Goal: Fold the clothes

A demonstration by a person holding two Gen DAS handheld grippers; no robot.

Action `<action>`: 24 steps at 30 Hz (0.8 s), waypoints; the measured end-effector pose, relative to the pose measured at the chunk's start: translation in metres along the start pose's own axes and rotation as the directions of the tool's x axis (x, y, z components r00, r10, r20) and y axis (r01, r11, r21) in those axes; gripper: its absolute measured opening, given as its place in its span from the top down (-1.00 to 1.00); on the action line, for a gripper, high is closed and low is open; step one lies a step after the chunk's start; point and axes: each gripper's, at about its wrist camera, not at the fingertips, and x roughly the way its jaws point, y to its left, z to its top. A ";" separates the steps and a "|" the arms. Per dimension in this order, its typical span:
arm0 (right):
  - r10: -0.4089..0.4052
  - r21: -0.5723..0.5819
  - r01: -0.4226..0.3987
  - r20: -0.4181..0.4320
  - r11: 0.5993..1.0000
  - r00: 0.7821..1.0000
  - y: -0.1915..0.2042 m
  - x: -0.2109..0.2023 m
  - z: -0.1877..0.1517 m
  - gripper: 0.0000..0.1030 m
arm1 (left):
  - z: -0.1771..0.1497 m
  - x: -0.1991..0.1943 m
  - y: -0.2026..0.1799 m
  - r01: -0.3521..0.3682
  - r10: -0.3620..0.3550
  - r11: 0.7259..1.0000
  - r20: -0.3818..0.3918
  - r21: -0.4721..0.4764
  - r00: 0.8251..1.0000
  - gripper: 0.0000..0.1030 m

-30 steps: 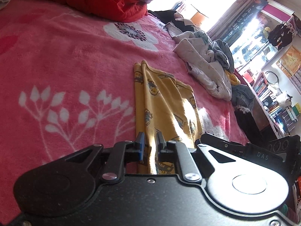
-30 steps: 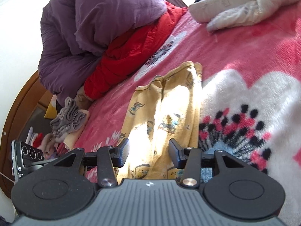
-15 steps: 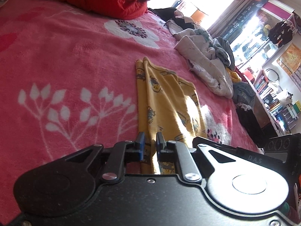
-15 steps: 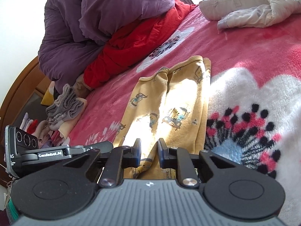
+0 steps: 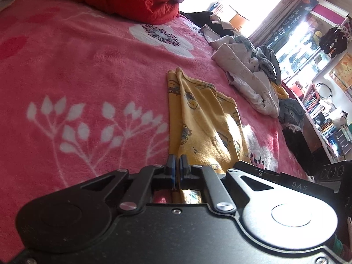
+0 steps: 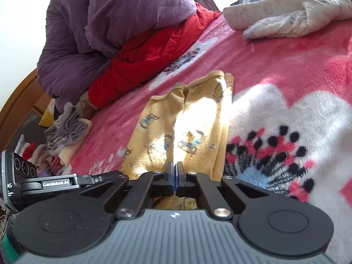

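Note:
A yellow garment with cartoon prints (image 5: 204,118) (image 6: 187,121) lies folded lengthwise on the pink flowered blanket (image 5: 88,70). My left gripper (image 5: 177,165) is shut on the garment's near left corner, and yellow cloth shows behind its pads. My right gripper (image 6: 175,168) is shut on the near hem further right, with cloth showing under its fingers. The two grippers sit side by side: the right one's body (image 5: 286,180) shows in the left wrist view, and the left one's body (image 6: 55,183) in the right wrist view. The far end of the garment lies loosely rumpled.
A heap of pale and grey clothes (image 5: 248,77) (image 6: 286,19) lies beyond the garment to the right. Red and purple quilts (image 6: 123,33) are piled at the bed's head. Folded items (image 6: 63,136) sit at the left edge. Bookshelves (image 5: 325,114) stand past the bed.
The right jaws have closed from wide apart onto the garment's near hem. The left jaws have pinched tighter. The garment has creased slightly.

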 end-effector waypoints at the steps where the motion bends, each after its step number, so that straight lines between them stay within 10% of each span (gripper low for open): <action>1: -0.013 -0.019 0.013 -0.007 1.000 1.000 0.002 0.001 0.000 0.94 | 0.000 0.000 0.001 0.002 -0.002 1.000 -0.002 -0.004 1.000 0.97; 10: 0.020 -0.208 -0.005 0.073 0.978 0.997 0.035 -0.026 -0.001 0.65 | 0.006 -0.027 -0.014 0.064 -0.072 0.995 0.104 0.071 0.992 0.88; 13: 0.080 -0.315 -0.069 0.021 0.946 0.997 0.056 -0.020 -0.010 0.65 | 0.002 -0.017 -0.023 0.119 -0.125 0.987 0.052 0.111 0.991 0.88; 17: 0.005 -0.385 -0.053 -0.125 0.921 0.992 0.066 0.006 -0.027 0.63 | -0.007 0.010 -0.022 0.023 -0.015 0.991 -0.061 0.130 0.998 0.75; 24: 0.057 -0.505 -0.113 -0.125 0.856 0.991 0.094 -0.012 -0.042 0.52 | -0.004 -0.003 -0.020 0.089 -0.088 0.991 -0.014 0.104 0.996 0.74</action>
